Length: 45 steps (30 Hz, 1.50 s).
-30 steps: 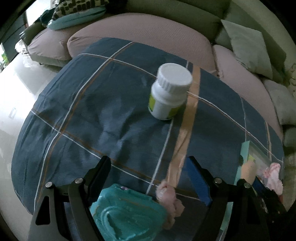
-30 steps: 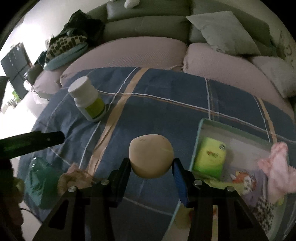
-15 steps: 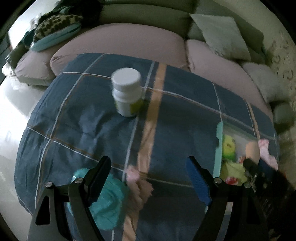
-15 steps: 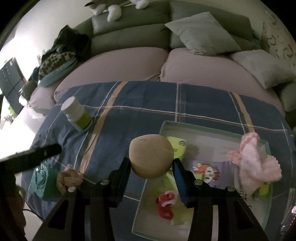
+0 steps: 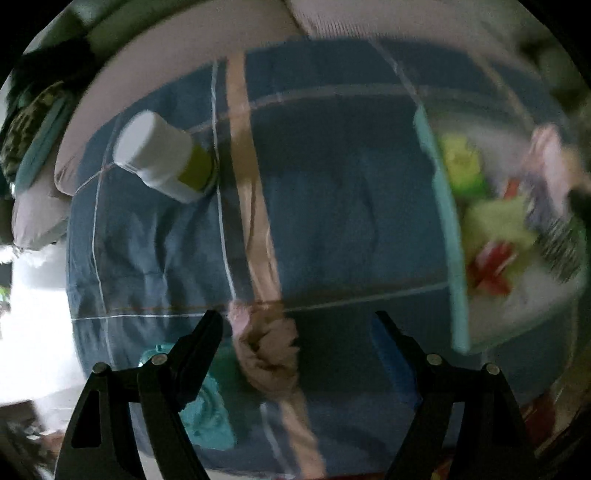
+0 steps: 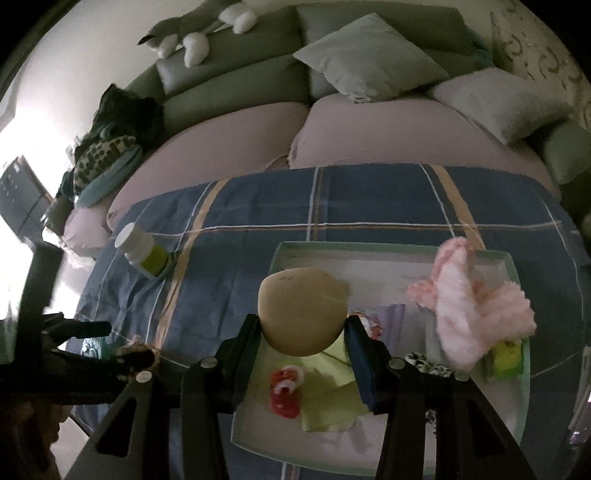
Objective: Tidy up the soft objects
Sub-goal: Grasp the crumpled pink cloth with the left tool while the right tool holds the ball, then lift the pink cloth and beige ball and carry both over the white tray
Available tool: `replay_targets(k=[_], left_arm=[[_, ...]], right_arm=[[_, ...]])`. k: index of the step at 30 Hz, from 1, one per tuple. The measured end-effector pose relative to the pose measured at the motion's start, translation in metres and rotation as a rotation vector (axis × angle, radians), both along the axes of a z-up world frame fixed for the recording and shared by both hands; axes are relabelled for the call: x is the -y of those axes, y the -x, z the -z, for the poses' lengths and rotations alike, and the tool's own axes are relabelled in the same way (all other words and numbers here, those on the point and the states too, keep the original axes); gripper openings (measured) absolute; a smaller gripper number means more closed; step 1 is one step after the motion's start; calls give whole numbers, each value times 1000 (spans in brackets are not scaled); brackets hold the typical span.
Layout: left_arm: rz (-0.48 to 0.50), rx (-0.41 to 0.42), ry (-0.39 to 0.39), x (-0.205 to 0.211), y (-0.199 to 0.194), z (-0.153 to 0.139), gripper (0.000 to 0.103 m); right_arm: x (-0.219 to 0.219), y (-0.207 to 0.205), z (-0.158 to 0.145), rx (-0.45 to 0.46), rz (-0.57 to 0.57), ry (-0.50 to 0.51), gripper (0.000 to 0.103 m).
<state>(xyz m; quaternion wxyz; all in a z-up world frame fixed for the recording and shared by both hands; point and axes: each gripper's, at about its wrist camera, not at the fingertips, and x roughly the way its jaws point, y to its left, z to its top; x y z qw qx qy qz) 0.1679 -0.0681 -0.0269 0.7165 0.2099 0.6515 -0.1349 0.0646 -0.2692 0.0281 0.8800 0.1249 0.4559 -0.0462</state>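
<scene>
**Tan ball carried over the tray, left tongs spread above the pink bundle**

While the tan ball (image 6: 303, 312) sat over bare blue cloth a second ago, it now hangs above the near-left part of the shallow tray (image 6: 515, 273), pinched between the two fingers of the right gripper (image 6: 303, 332). In the left wrist view the white bottle (image 5: 162, 157) has slid from the upper middle to the upper left and now leans over, and the tray has come in at the right edge, blurred. The pink-tan cloth bundle (image 5: 266, 350) lay by the right finger earlier; it now lies between the fingers, nearer the left one.

The left gripper (image 5: 295, 332) points down at the plaid blanket (image 5: 332, 206) with its jaws spread wide — neither finger touches the bundle. A teal soft item (image 5: 207, 413) lies just beside the bundle, partly hidden behind the left finger.

Inside the tray lie a fluffy pink cloth (image 6: 476, 314) at the right, a red-and-white piece (image 6: 284, 391) near the front on a yellow-green sheet (image 6: 328, 398), and a small green-yellow object (image 6: 508, 356) under the pink cloth. The ball hides part of the tray's floor from the right camera.

Behind the blanket runs a sofa (image 6: 236, 85) with pale seat cushions, two grey pillows and a plush toy (image 6: 195, 33) on its back. The right gripper tilts downward over the tray; the left gripper shows as a dark shape at the lower left of the right wrist view.
</scene>
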Motion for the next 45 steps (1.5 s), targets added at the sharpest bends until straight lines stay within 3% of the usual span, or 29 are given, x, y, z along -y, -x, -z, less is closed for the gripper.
replay_targets(k=[3, 9, 12, 15, 27, 31, 45], left_arm=[[44, -25, -85, 2, -3, 8, 82], [61, -109, -127, -2, -10, 22, 82], [50, -121, -126, -5, -12, 30, 66], [31, -133, -117, -9, -12, 37, 62], [36, -84, -123, -6, -9, 41, 28], [33, -58, -114, -5, -10, 40, 16], [-33, 94, 69, -7, 1, -14, 15]], right_arm=[[10, 4, -2, 10, 25, -12, 50], [21, 6, -2, 10, 56, -24, 50], [24, 5, -1, 9, 63, -25, 50], [25, 5, -1, 7, 68, -26, 50], [28, 4, 2, -4, 87, -12, 50], [30, 4, 3, -9, 94, -9, 50], [27, 5, 1, -6, 88, -2, 50]])
